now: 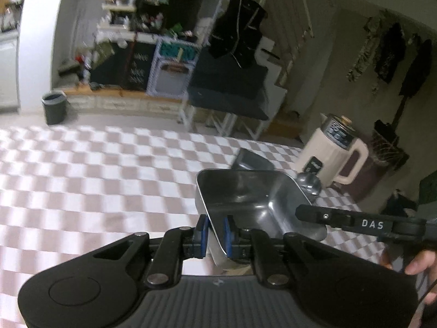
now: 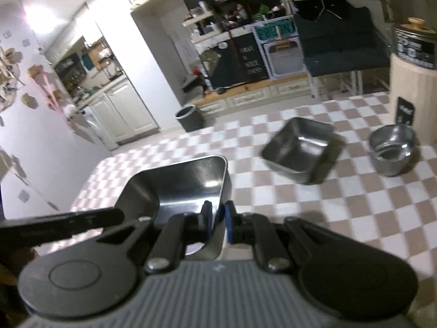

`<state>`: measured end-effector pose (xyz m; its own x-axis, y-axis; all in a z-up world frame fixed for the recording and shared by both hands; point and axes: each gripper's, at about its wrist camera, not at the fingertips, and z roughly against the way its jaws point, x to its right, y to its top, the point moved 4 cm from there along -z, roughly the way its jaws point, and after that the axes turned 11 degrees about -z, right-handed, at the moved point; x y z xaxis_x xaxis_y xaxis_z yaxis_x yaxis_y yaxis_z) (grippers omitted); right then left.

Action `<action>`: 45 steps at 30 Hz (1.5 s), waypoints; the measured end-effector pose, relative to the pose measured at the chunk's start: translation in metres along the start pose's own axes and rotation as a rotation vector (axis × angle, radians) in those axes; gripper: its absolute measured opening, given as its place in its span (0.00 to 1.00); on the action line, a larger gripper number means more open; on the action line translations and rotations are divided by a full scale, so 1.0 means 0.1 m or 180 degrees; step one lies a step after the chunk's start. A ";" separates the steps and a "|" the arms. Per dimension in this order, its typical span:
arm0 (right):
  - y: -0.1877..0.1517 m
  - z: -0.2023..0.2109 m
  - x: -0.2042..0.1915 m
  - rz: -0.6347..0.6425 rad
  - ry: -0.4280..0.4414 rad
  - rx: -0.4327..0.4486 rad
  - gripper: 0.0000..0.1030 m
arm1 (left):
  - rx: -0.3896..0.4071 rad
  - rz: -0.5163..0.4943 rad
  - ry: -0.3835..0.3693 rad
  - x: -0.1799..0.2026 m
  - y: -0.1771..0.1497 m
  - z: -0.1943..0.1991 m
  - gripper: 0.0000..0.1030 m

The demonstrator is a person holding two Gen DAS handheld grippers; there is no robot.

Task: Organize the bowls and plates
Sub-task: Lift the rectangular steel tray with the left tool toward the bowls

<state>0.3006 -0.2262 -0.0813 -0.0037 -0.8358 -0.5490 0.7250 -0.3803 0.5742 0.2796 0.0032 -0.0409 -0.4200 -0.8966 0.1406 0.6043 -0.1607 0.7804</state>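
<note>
Both my grippers pinch 1 square steel tray, carried above the checkered table.
Left gripper point(image 1: 215, 232) and right gripper point(image 2: 217, 222) clamp opposite walls of the tray point(image 2: 177, 183); next, likely nest it with the smaller square tray point(image 2: 300, 150), keeping level.

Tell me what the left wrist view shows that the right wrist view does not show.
Only the left wrist view: a person's fingers at the right edge, and the cream jug's handle.

Only the right wrist view: a kitchen area at the left with cabinets, and the round metal cup seen in full.

Both share: the checkered tablecloth, the large square metal tray pinched at its rim by the left gripper and the right gripper, a smaller square tray, and the grey bin.
</note>
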 end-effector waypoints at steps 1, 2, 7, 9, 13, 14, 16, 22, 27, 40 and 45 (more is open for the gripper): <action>-0.05 -0.01 -0.10 0.0039 0.0039 -0.0012 0.12 | 0.0022 -0.0010 0.0052 -0.05 -0.01 0.08 0.12; -0.10 -0.02 -0.20 0.0077 0.0068 -0.0026 0.12 | 0.0049 0.0008 0.0102 -0.12 -0.04 0.18 0.12; -0.34 -0.19 -0.61 0.0124 0.0272 -0.0208 0.12 | 0.0170 0.0151 0.0333 -0.44 -0.19 0.57 0.12; -0.44 -0.28 -0.75 0.0157 0.0319 -0.0299 0.12 | 0.0186 0.0243 0.0402 -0.56 -0.28 0.68 0.12; -0.62 -0.48 -0.97 0.0175 0.0365 -0.0474 0.12 | 0.0132 0.0372 0.0574 -0.78 -0.46 0.82 0.13; -0.67 -0.53 -1.01 0.0194 0.0367 -0.0523 0.12 | 0.0117 0.0401 0.0609 -0.84 -0.50 0.85 0.13; -0.79 -0.60 -1.13 0.0259 0.0365 -0.0628 0.12 | 0.0071 0.0447 0.0680 -0.96 -0.59 0.88 0.13; -1.04 -0.86 -1.35 0.0366 0.0351 -0.0929 0.13 | -0.0154 0.0603 0.0823 -1.26 -0.86 0.88 0.14; -1.20 -0.98 -1.47 0.0464 0.0291 -0.1068 0.13 | -0.0387 0.0650 0.0903 -1.38 -1.05 0.77 0.17; -1.38 -1.31 -1.60 0.0590 0.0210 -0.1266 0.14 | -0.0532 0.0782 0.0977 -1.60 -1.30 0.68 0.20; -1.43 -1.37 -1.57 0.0596 0.0178 -0.1328 0.15 | -0.0564 0.0803 0.0982 -1.63 -1.34 0.65 0.20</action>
<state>0.2919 0.0139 -0.1606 0.1826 -0.8480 -0.4976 0.9250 -0.0234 0.3794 0.2232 0.1980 -0.1283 -0.0386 -0.9939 0.1037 0.7803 0.0349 0.6244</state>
